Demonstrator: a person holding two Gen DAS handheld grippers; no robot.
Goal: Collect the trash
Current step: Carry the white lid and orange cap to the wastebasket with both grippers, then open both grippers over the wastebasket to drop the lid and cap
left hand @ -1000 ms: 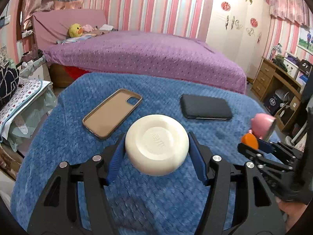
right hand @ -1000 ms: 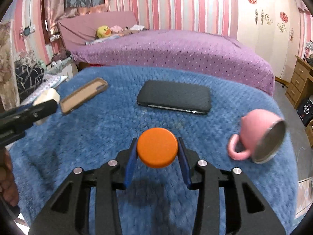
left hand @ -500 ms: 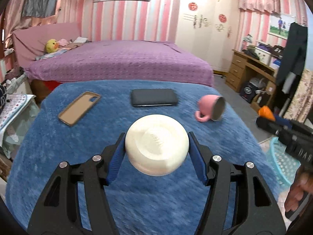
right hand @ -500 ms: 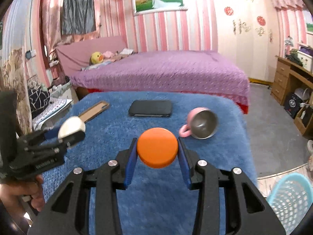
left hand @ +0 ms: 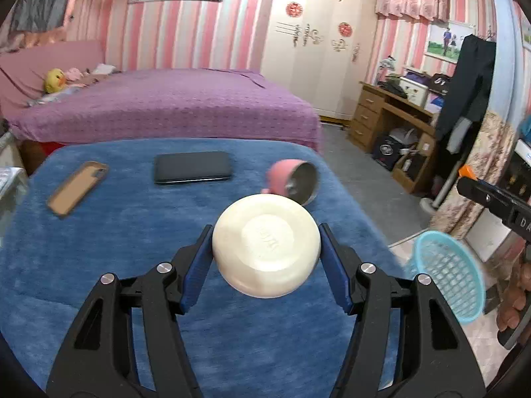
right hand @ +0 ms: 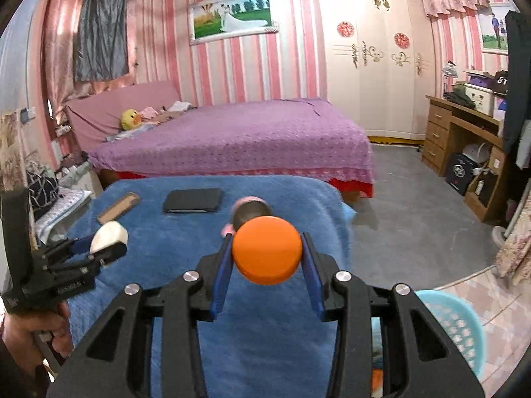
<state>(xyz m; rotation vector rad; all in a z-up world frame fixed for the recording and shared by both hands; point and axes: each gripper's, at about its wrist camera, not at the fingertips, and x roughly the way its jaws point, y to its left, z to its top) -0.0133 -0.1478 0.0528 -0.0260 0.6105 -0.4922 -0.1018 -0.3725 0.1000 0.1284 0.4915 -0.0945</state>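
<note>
Left gripper (left hand: 266, 254) and right gripper (right hand: 267, 251) point slightly downward, fingers clamped on loads.

1. Pink mug (left hand: 292, 182): motion-blurred in the left wrist view; in the right wrist view its lower part is hidden behind the orange lid (right hand: 267, 250).
2. Blue basket (right hand: 454, 328): partly hidden behind the right gripper's (right hand: 267, 265) frame; its contents cannot be made out.
3. Embossed mark on the cream bowl's (left hand: 265, 245) base: illegible.
4. Right gripper in the left wrist view: cut off by the frame edge; jaws out of view.
5. Hand (right hand: 30, 335) holding the left gripper (right hand: 99, 248): cropped at the corner.
</note>
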